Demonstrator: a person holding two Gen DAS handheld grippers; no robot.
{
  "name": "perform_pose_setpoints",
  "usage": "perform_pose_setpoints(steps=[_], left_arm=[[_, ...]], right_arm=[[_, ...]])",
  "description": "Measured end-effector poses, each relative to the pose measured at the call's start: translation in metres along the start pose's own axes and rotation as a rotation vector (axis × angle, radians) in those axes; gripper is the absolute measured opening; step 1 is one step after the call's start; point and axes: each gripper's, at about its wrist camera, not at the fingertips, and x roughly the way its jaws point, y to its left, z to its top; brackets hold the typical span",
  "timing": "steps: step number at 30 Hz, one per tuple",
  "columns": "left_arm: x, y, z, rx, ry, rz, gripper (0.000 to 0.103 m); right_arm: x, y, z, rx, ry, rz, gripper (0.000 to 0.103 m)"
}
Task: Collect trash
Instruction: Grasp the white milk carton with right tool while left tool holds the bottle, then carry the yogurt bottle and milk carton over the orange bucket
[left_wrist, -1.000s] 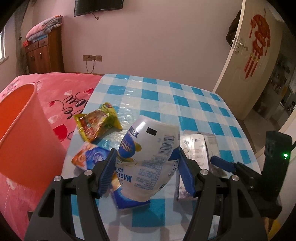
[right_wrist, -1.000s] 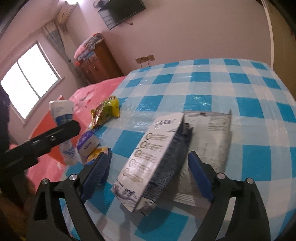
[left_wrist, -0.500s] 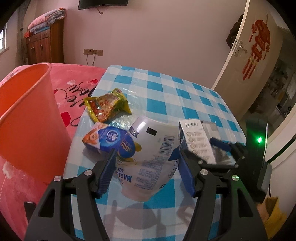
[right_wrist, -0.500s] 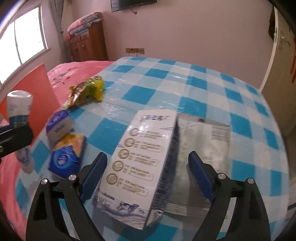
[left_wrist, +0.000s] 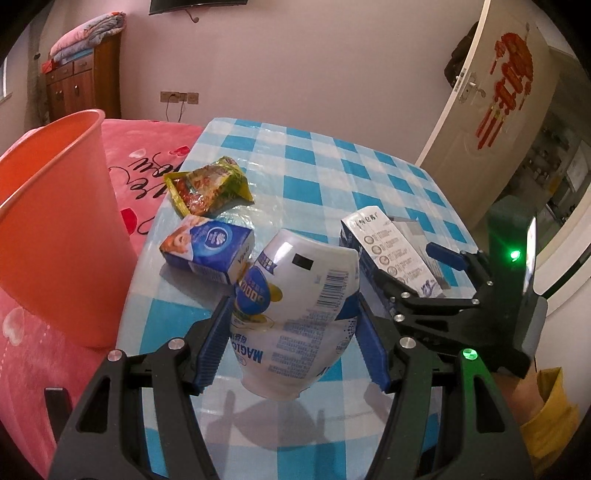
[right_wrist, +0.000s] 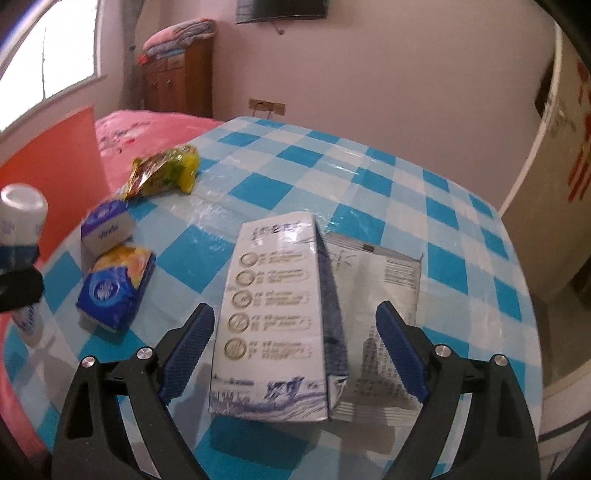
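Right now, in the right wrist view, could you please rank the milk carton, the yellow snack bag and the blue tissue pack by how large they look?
1. Milk carton, clearly largest, though it lies nearest the camera.
2 and 3. Blue tissue pack and yellow snack bag look about alike; the bag lies farther off, so I would not rank them.

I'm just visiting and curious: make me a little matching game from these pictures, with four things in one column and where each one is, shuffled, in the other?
Things:
1. crushed white bottle
2. milk carton
3. orange bin
4. yellow-green snack packet

Places:
A. lying on the checked tablecloth, nearer the far wall than the other trash
B. clamped in the left gripper
C. beside the table, against the pink bedspread
D. between the closing jaws of the right gripper, pads not yet touching it

Pairs: 1-B, 2-D, 3-C, 4-A
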Motion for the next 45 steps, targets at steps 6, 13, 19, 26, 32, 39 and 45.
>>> perform_pose_setpoints(steps=[6,13,19,26,32,39,45], left_arm=[[-0.01,0.002,-0.013,-0.006,0.008,0.011,0.065],[-0.025,0.002,-0.024,-0.006,0.0,0.03,0.065],[-0.027,0.0,-0.026,0.007,-0.001,0.028,0.065],[-0.027,-0.005,-0.025,0.027,-0.007,0.006,0.065],[-0.032,-0.009,-0.019,0.044,-0.026,-0.009,0.065],[-0.046,-0.003,0.001,0.029,-0.078,-0.01,0.065],[-0.064,0.005,0.022,0.024,-0.142,0.005,0.065]], right_arm=[[0.006,0.003,-0.007,-0.019,0.023,-0.002,0.067],[0.0,0.003,-0.013,-0.016,0.011,0.017,0.067],[-0.012,-0.004,-0.017,-0.002,-0.007,0.029,0.066],[-0.026,-0.012,-0.017,0.027,-0.031,0.036,0.066],[-0.038,-0.012,-0.009,0.039,-0.055,0.071,0.066],[-0.05,-0.009,0.011,0.059,-0.077,0.151,0.066],[-0.064,-0.004,0.041,0.077,-0.106,0.256,0.066]])
